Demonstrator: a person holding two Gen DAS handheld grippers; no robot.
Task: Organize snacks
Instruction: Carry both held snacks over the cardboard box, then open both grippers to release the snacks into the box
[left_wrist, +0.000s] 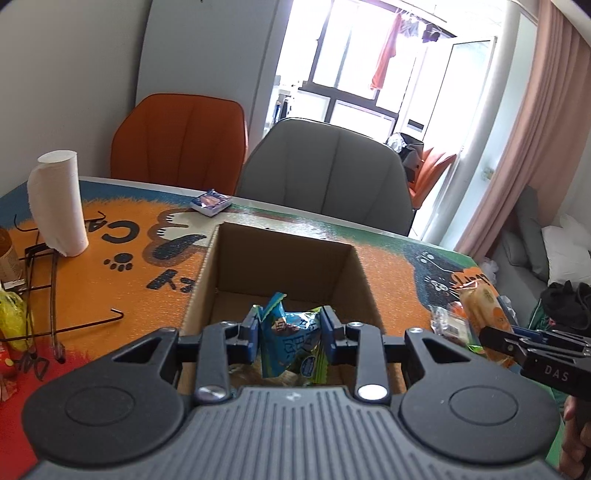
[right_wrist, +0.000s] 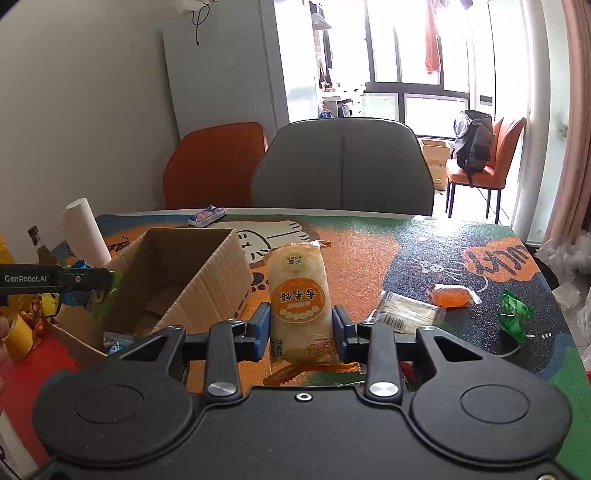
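Only rightward: green wrapper (right_wrist: 515, 314), orange candy (right_wrist: 450, 295) beyond the cardboard box (right_wrist: 207, 273).

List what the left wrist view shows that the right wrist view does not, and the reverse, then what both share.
Only the left wrist view: the left gripper with its jaws closed on a blue snack packet above the cardboard box, plus black wire pieces on the mat.

Only the right wrist view: the right gripper with its jaws around the orange rice-cracker pack, an orange candy, a green wrapper, a clear packet and a backpack.

Both: the box, the cracker pack, the paper roll, the grey chair and the orange chair.
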